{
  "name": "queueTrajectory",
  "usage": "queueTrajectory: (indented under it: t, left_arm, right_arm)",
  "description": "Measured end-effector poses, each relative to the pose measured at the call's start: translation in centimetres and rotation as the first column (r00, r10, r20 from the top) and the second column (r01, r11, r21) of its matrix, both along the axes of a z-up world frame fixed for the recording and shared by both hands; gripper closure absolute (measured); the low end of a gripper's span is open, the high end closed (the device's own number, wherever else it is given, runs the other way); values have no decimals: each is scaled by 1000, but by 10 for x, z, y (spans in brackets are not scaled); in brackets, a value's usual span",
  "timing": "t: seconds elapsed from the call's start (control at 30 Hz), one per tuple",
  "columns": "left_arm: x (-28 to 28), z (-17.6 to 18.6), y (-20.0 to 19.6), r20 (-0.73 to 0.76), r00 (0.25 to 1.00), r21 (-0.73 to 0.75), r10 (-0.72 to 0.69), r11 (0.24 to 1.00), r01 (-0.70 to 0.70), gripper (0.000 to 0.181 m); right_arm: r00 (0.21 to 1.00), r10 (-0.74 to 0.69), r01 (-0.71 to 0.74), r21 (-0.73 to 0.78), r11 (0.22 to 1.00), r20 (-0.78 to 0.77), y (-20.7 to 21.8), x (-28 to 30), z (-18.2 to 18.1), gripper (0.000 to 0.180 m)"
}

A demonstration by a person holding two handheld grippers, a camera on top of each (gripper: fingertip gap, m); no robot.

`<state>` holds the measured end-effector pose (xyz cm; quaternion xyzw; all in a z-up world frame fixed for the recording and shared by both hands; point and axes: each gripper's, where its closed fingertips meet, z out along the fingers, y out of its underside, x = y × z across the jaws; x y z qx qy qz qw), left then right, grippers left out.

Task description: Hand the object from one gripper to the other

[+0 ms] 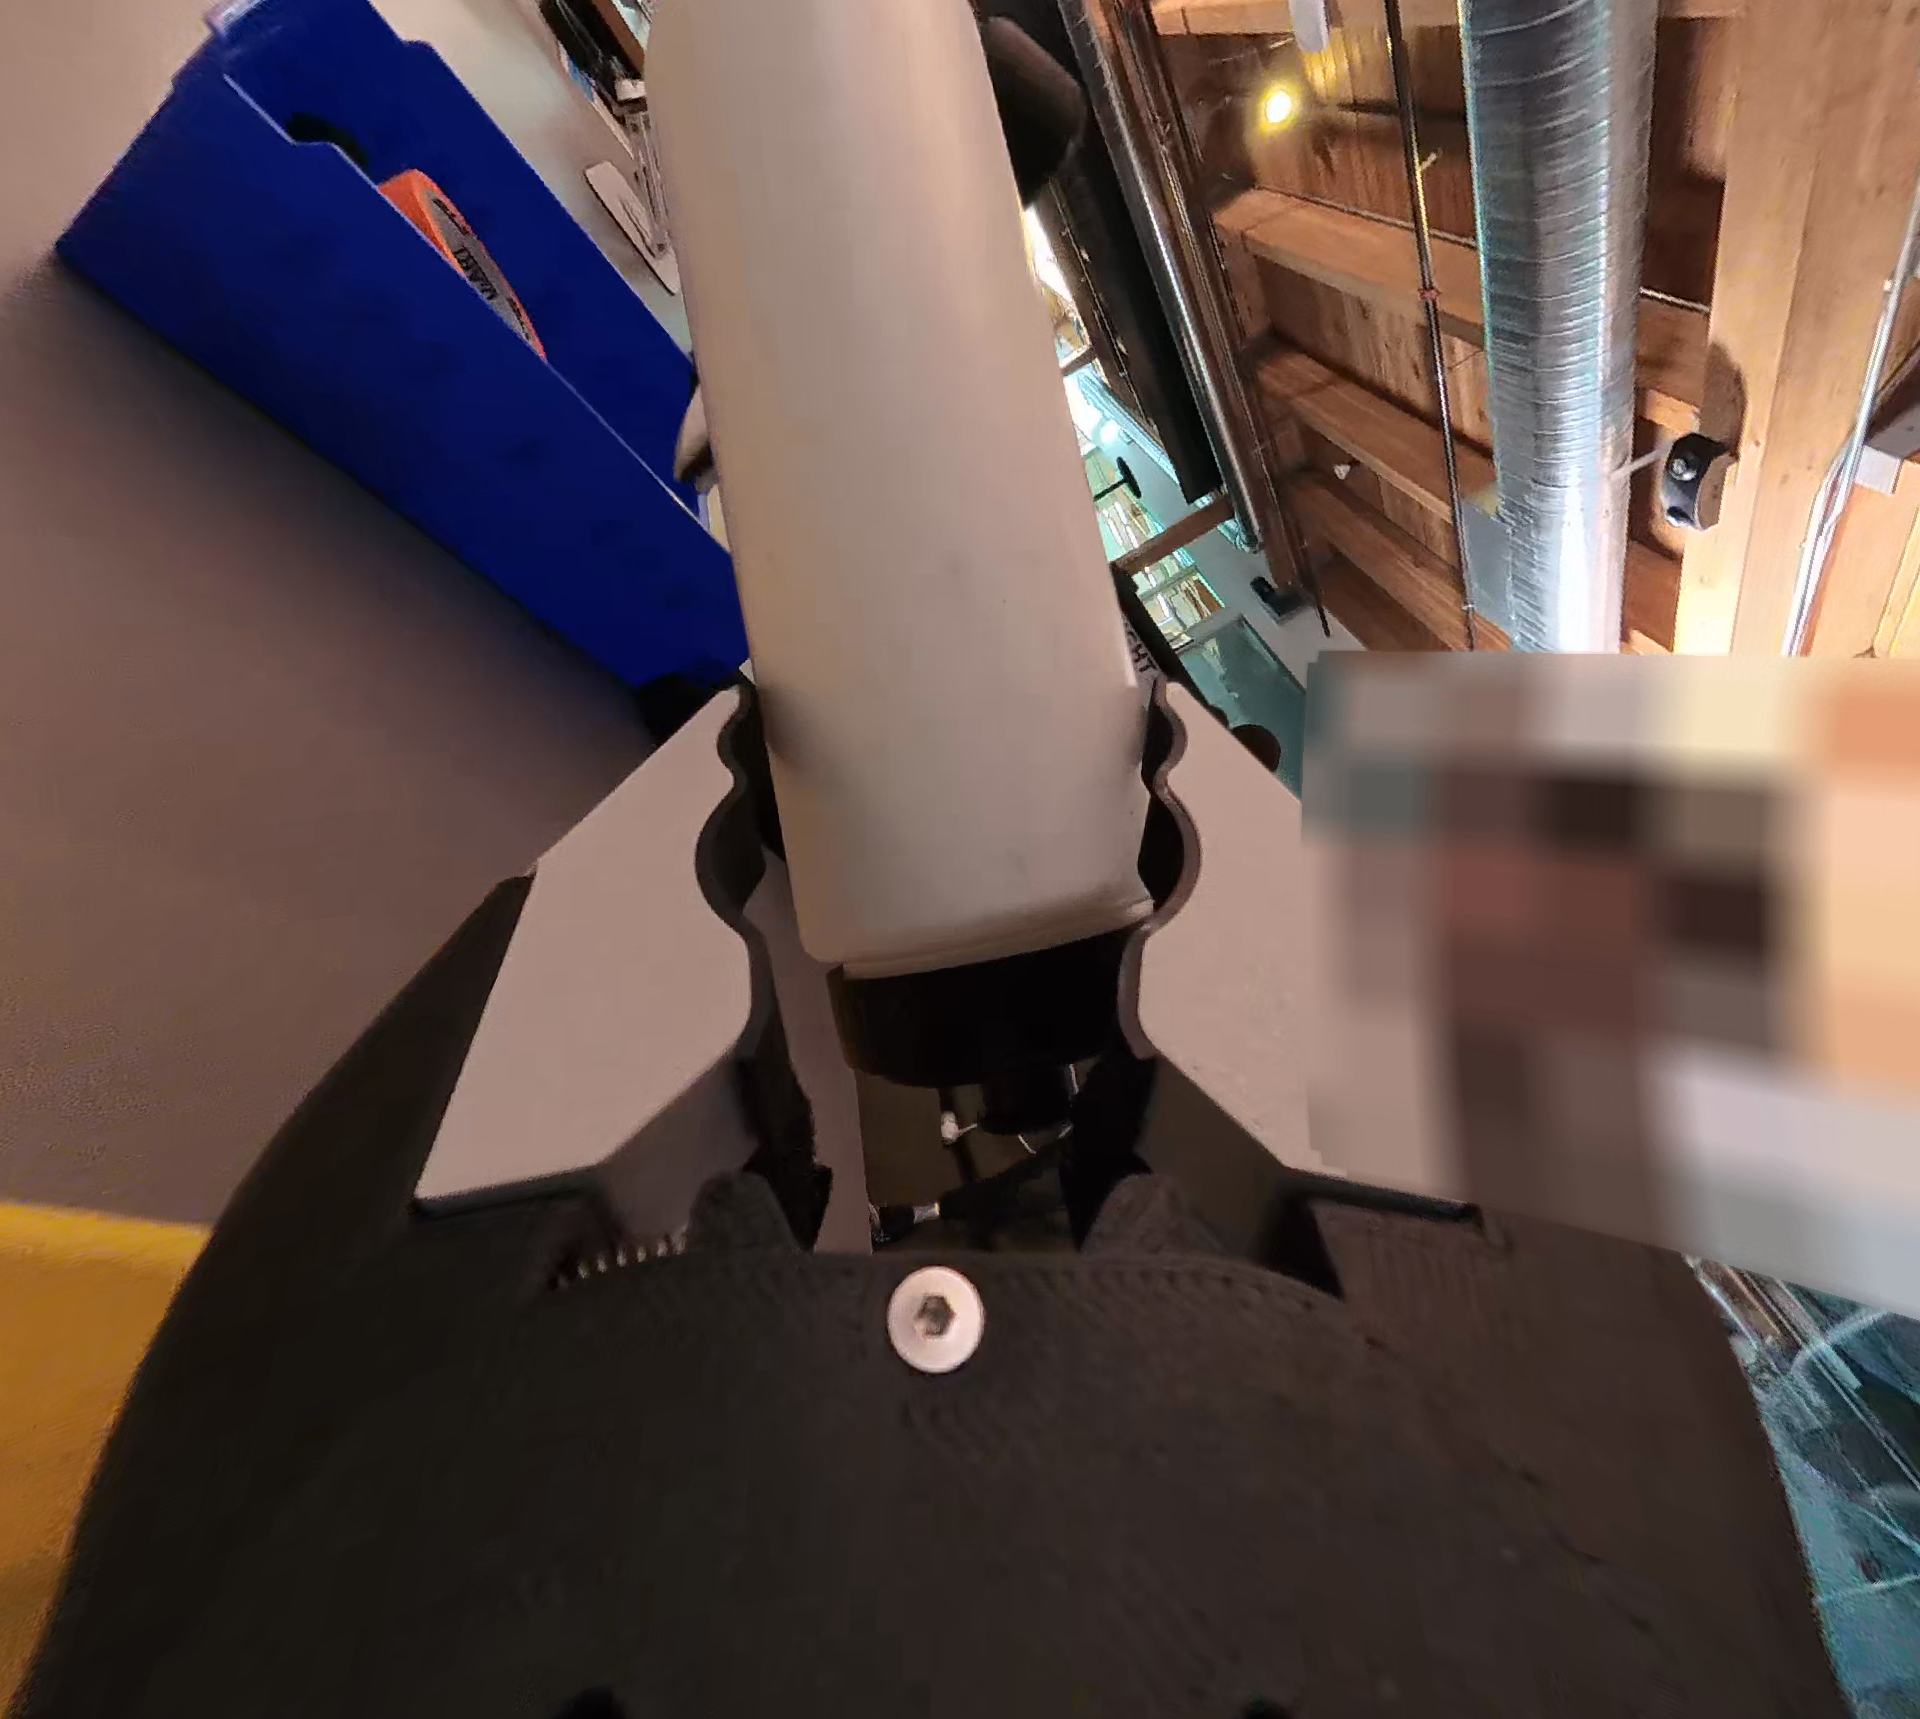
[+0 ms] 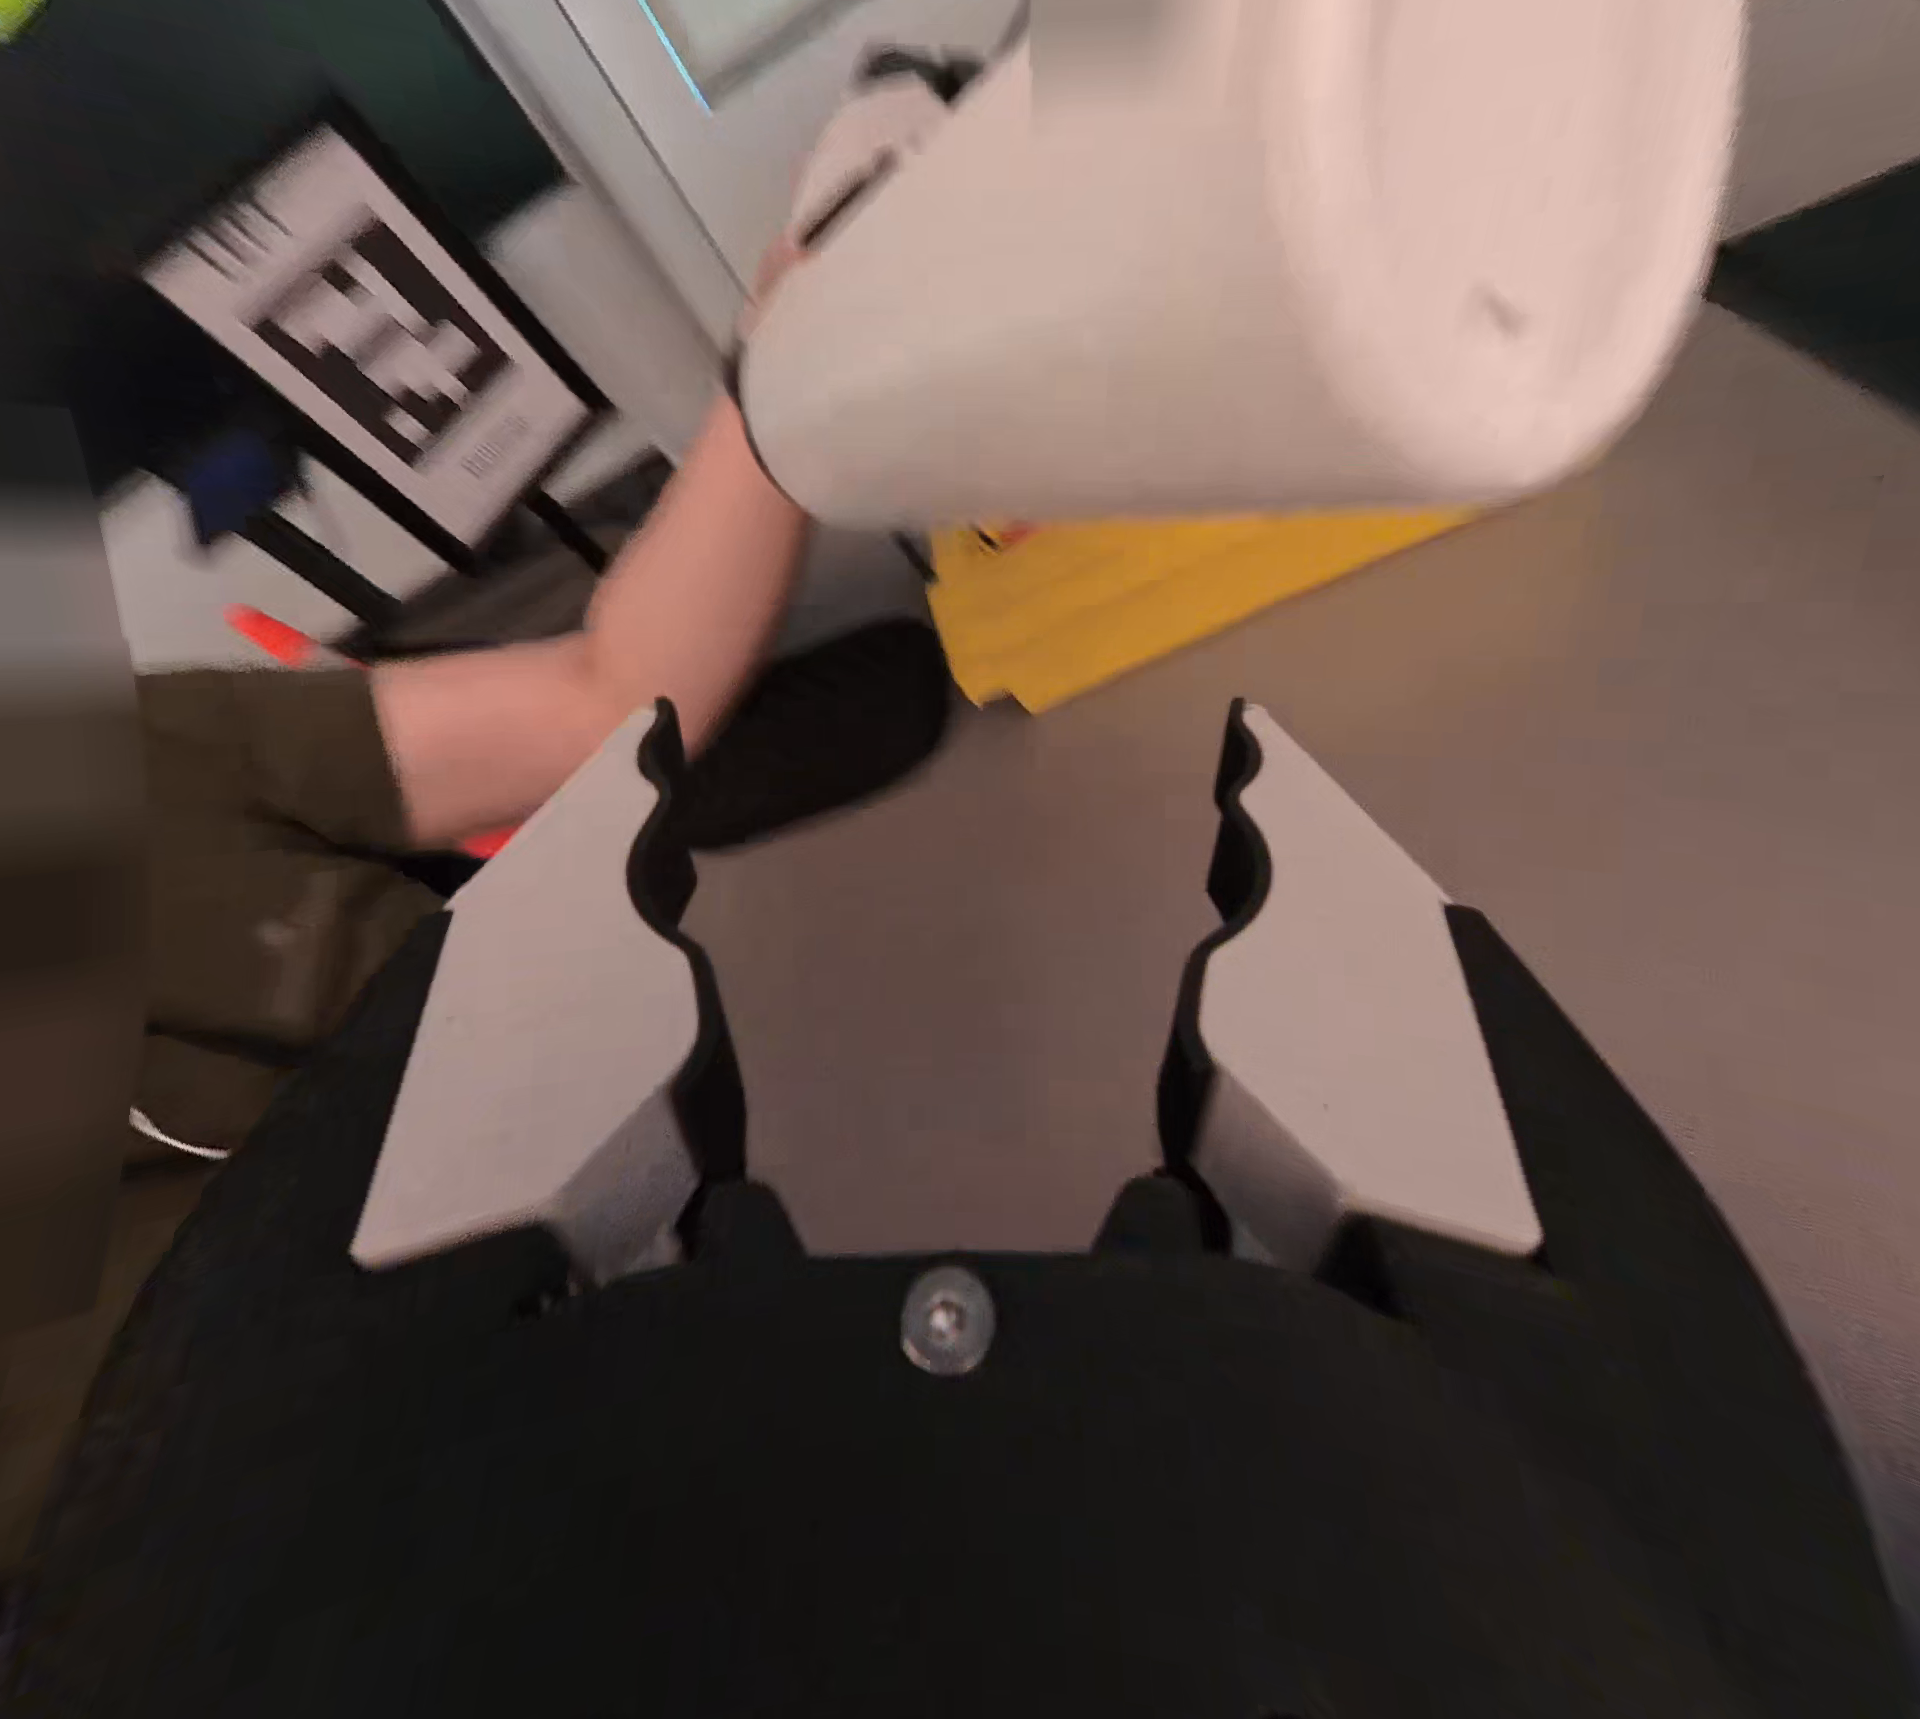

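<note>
The left gripper (image 1: 951,796) pinches the white bottle (image 1: 883,422) low, near its black cap, while the right gripper (image 2: 951,822) hangs spread and empty below the bottle's far end (image 2: 1299,215) — so a mistimed release could drop it onto the grey table (image 2: 1558,734).

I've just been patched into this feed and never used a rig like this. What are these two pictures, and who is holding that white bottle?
There is no robot arm: a person carries one pair of tongs in each hand, with a camera looking along its fingers. The left view shows the left tongs shut on the white bottle, gripping it near its black cap. Behind it, a blue bin sits on the grey table. The right view shows the right tongs open and empty, the same bottle blurred above them, apart. A yellow object lies on the table there.
</note>
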<state>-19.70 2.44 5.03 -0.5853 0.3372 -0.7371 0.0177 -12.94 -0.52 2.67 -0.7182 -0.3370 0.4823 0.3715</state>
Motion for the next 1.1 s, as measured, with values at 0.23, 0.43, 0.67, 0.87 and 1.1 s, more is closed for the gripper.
queueTrajectory:
  t: [0.23,0.43,0.67,0.87,1.1]
  left_arm:
    - [11,15,8,-16,985,191,173,967,-167,109]
    - [26,29,3,6,959,391,284,882,-264,108]
    - [36,47,5,107,908,595,405,706,-385,98]
    - [-11,79,18,189,846,583,499,636,-505,76]
    - [-28,97,16,318,807,662,497,493,-565,77]
  right_arm:
    - [841,-243,222,-101,970,-483,52,-2,59,72]
    - [760,-291,252,-149,956,-582,56,-28,67,71]
    - [679,-284,193,-208,959,-677,51,-38,69,103]
    - [669,-293,231,-183,956,-683,63,-19,63,104]
    - [816,-481,578,427,695,-322,65,17,73,104]
